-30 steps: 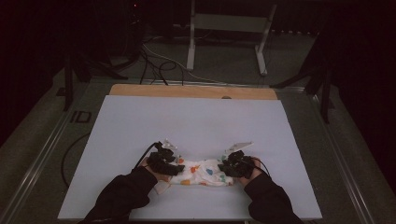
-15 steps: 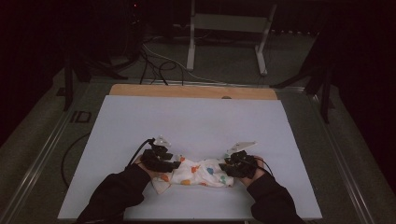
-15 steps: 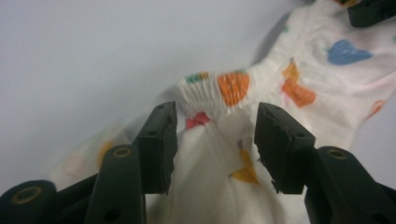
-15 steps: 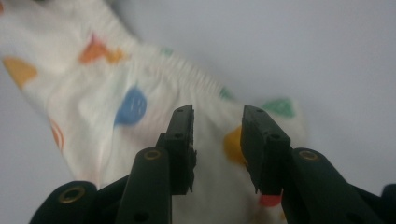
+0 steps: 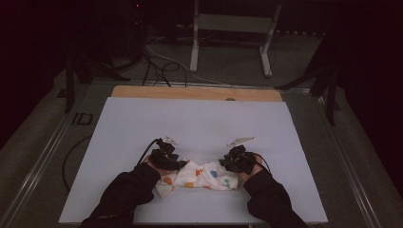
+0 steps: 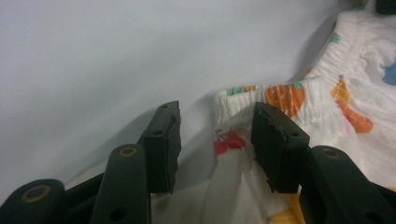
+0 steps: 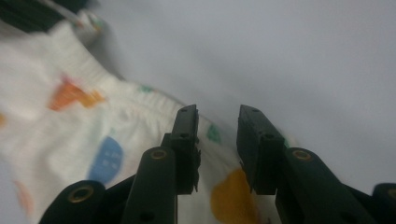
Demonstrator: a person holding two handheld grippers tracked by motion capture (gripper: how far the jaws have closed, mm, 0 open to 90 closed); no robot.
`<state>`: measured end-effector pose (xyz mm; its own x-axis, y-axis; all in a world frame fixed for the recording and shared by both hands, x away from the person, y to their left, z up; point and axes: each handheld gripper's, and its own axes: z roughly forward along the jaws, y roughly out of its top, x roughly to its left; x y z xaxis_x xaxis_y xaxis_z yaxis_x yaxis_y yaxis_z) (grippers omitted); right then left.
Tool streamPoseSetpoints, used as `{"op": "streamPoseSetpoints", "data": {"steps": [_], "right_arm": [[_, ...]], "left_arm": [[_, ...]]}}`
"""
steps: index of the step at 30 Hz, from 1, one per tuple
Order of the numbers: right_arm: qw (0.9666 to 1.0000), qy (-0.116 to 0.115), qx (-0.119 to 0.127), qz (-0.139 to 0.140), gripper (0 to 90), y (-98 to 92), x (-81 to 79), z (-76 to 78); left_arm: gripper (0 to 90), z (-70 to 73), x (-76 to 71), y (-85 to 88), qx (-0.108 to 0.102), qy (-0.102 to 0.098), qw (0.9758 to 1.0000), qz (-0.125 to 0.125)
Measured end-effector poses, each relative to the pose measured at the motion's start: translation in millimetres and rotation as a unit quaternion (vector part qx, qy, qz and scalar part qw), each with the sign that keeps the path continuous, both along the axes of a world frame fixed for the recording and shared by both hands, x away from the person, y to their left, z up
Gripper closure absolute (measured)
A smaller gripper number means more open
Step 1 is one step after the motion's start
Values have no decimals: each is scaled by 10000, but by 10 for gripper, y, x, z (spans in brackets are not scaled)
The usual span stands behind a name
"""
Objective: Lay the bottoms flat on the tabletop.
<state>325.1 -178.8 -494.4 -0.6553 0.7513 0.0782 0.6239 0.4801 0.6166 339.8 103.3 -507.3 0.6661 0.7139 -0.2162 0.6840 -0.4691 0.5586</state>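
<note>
A small white cloth garment printed with orange, blue, red and yellow shapes (image 5: pixel 199 176) lies bunched on the near middle of the white table sheet (image 5: pixel 199 123), stretched between the two hands. Its gathered elastic hem (image 6: pixel 261 95) runs along the far edge in the left gripper view, with orange and red prints just below it.

The left gripper (image 6: pixel 215 140) sits over the garment's left end. Its jaws stand apart with the cloth lying between and under them; they have just been closing, but the pads do not yet press on the fabric, and a clear gap shows on either side of the hem corner. In the high view this gripper (image 5: pixel 172 164) rests at the left edge of the cloth, the black sleeve (image 5: pixel 124 192) reaching in from the near left.

The right gripper (image 7: pixel 217 140) hovers over the garment's right end, above a yellow patch and a small green print. Its jaws are parted too, a narrow gap between them, and whether the pads touch the cloth cannot be told. In the high view it (image 5: pixel 228 164) sits at the cloth's right edge.

Beyond the sheet, a strip of bare wooden tabletop (image 5: pixel 197 92) shows along the far side, and a white metal stand (image 5: pixel 233 33) is on the dark floor farther off.
</note>
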Motion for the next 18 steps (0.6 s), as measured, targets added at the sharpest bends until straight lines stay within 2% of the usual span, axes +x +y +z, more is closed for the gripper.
{"op": "streamPoseSetpoints", "data": {"steps": [5, 6, 10, 15, 17, 18], "right_arm": [[9999, 138, -54, 72, 669, 19, -41, -87], [9997, 158, -173, 110, 660, 34, -59, -109], [9995, 56, -302, 84, 649, 46, -137, -134], [9988, -140, -428, 174, 775, 94, -229, -140], [9988, -156, -437, 179, 775, 103, -232, -140], [9983, -197, -496, 225, 832, 112, -236, -139]], "left_arm": [[553, 0, -36, -41, 130, -117, 9998, -99], [557, 1, -47, -54, 191, -160, 9996, -143], [598, -4, -105, -113, 309, -294, 9987, -268], [697, -4, -146, -161, 510, -473, 9969, -366], [718, -4, -146, -161, 510, -473, 9969, -366], [799, -9, -151, -162, 448, -451, 9971, -406]]}}
